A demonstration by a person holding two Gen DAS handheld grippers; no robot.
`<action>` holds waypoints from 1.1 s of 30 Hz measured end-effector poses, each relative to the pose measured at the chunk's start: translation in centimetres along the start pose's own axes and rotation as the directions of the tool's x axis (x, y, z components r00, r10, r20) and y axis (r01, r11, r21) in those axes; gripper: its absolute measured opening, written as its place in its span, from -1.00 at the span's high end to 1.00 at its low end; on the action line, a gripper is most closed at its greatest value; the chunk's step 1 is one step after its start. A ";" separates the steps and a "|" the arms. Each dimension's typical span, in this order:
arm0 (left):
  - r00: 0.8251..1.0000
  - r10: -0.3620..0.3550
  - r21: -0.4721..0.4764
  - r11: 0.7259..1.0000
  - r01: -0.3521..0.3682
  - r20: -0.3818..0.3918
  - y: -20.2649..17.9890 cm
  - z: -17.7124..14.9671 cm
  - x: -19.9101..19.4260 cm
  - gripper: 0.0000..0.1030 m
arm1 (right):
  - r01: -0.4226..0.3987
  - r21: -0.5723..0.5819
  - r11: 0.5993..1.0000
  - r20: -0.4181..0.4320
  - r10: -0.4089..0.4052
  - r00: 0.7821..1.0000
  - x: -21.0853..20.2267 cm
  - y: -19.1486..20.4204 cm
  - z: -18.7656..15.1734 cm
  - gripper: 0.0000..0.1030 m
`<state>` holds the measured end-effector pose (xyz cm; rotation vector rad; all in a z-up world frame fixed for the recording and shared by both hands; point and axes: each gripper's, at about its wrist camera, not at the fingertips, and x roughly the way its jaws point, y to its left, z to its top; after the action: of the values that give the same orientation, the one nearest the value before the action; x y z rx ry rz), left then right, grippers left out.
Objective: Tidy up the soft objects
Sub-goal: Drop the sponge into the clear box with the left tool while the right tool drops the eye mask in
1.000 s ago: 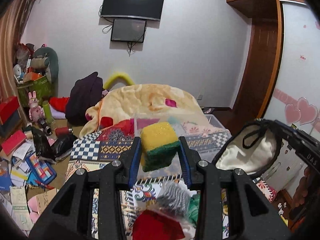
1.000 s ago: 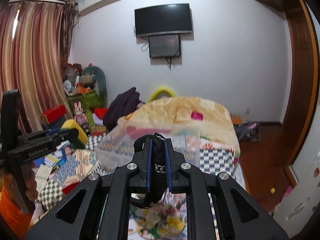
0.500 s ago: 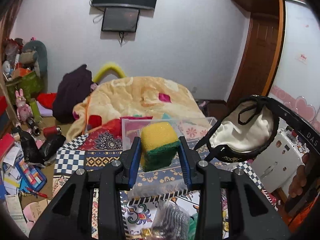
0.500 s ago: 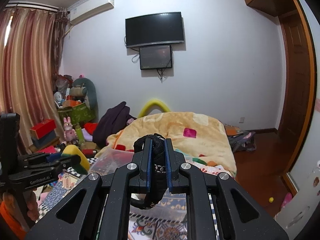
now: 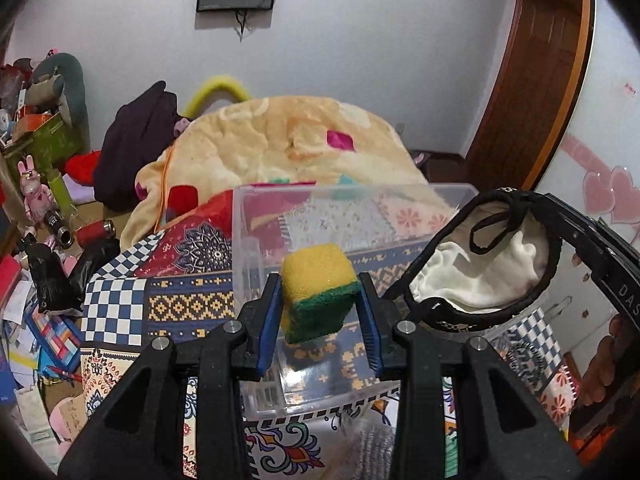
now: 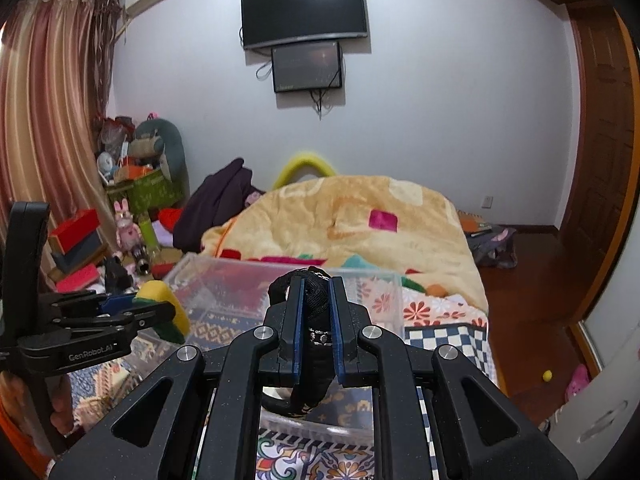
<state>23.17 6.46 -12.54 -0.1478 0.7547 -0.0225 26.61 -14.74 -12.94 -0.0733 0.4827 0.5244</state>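
My left gripper (image 5: 320, 312) is shut on a yellow and green sponge (image 5: 318, 290) and holds it above the near part of a clear plastic bin (image 5: 256, 248) on the patterned bedspread. The sponge (image 6: 166, 310) also shows at the left of the right wrist view. My right gripper (image 6: 314, 312) is shut on the black strap of a black and white pouch (image 5: 480, 276), which hangs open at the right of the left wrist view, beside the bin. The bin (image 6: 384, 280) lies just ahead of the right gripper.
A yellow blanket (image 5: 288, 148) is heaped behind the bin. Dark clothes (image 5: 136, 140) lie at its left. Toys, boxes and papers (image 5: 36, 240) crowd the floor at left. A grey knitted item (image 5: 372, 452) lies below the left gripper. A wooden door (image 6: 600, 160) stands at right.
Both grippers have moved forward toward the bin with their loads; the sponge now hangs over the bin's near part. The bin looks closer in both views.
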 end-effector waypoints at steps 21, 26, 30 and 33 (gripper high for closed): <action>0.999 -0.022 0.008 1.000 0.021 0.042 -0.6 -0.6 -3.1 -0.16 | -0.006 -0.029 1.000 -0.112 0.003 0.994 1.2 0.5 -0.8 -0.01; 0.993 -0.028 0.021 0.999 0.026 0.112 -1.1 -0.5 -6.3 -0.30 | 0.006 -0.031 0.999 -0.050 -0.008 0.999 -1.1 0.3 0.0 -0.28; 0.986 -0.052 0.020 0.999 0.049 0.155 -1.2 -0.6 -8.6 -0.30 | 0.014 -0.037 0.999 0.004 -0.014 1.000 -3.2 0.3 0.3 -0.46; 0.984 -0.062 0.020 0.998 0.059 0.168 -1.1 -1.0 -9.6 -0.30 | 0.010 -0.036 0.999 0.034 -0.009 0.999 -4.5 0.2 0.2 -0.61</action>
<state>15.58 5.96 -6.58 -0.1561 0.5808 -0.0726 23.17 -16.68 -10.69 -0.1011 0.4395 0.5240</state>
